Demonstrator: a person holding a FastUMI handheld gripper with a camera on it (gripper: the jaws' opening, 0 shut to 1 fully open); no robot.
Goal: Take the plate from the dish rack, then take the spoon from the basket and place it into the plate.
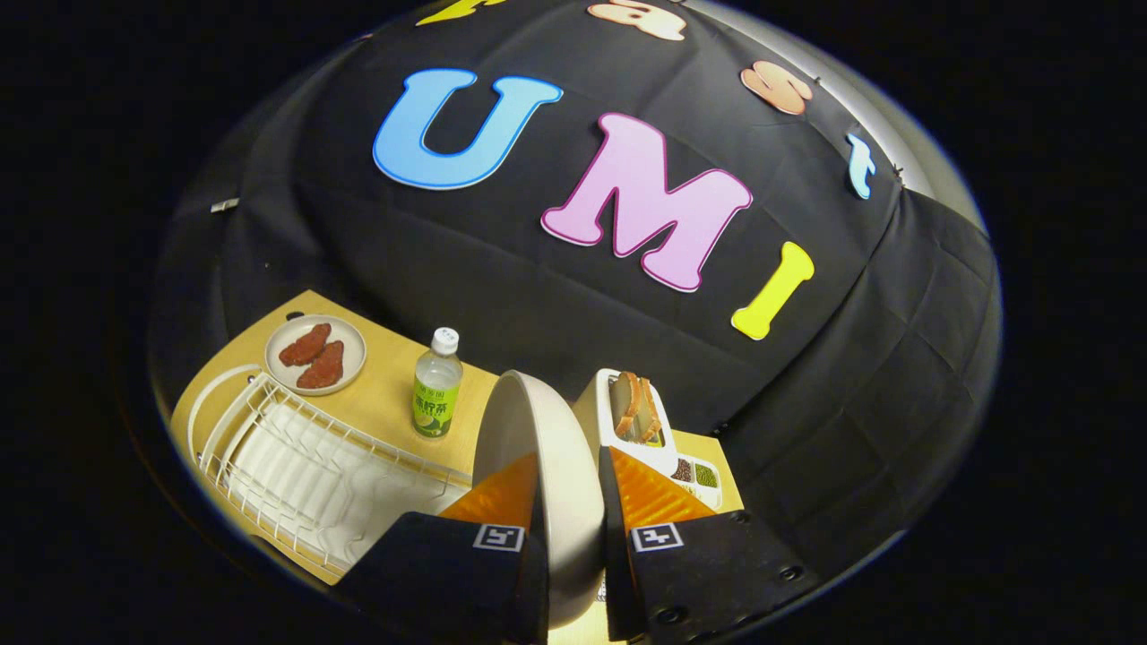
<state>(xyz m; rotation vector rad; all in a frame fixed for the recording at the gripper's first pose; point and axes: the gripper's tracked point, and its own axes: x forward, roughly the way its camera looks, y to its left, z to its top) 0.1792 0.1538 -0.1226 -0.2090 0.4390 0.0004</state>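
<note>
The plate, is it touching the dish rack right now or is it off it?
Apart. In the gripper view the plate stands on edge between the jaws of the gripper, both pressing on it, lifted clear of the white dish rack beside it.

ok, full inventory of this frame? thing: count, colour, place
plate: 1, off-white, on edge between the fingers, lifted above the table
dish rack: 1, white wire, on the table beside the fingers
small plate: 1, pale, two reddish-brown pieces on it, behind the rack
bottle: 1, clear with green label, white cap, between small plate and held plate
tray: 1, white, compartments with food, beyond the fingers
table: 1, light wood
gripper: 1, fingers shut on the plate
</note>
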